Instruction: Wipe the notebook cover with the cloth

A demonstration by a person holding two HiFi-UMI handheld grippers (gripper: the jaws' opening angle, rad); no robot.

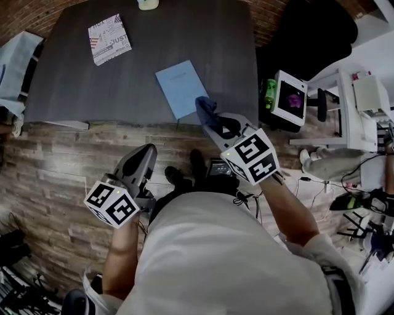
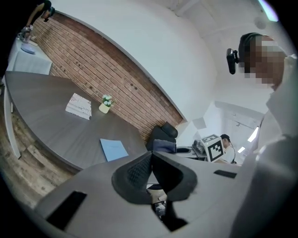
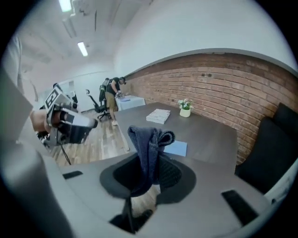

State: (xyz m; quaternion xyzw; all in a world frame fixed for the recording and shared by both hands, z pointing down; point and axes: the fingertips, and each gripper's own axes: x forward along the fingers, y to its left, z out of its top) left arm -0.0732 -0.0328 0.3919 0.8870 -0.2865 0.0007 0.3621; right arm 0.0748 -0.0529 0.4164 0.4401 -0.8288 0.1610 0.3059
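Nearest, the left gripper (image 1: 143, 159) hangs over wood-plank flooring (image 1: 55, 184), its 2 ribbed jaws pressed together on nothing. The right gripper (image 1: 212, 123) pinches a bunched, dark blue knitted cloth (image 1: 206, 109) at the matte grey table's (image 1: 74, 80) near edge. Just beyond lies the thin, flat, light-blue notebook (image 1: 180, 88). A printed booklet (image 1: 109, 39) sits near the far-left corner.

The dark grey table (image 1: 80, 80) stands on a floor (image 1: 55, 166) of wood planks. A blue notebook (image 1: 180, 88) lies flat near the table's near edge, a little turned. A printed booklet (image 1: 109, 39) lies well apart, toward the far left. A small pot (image 1: 148, 3) stands at the far edge.
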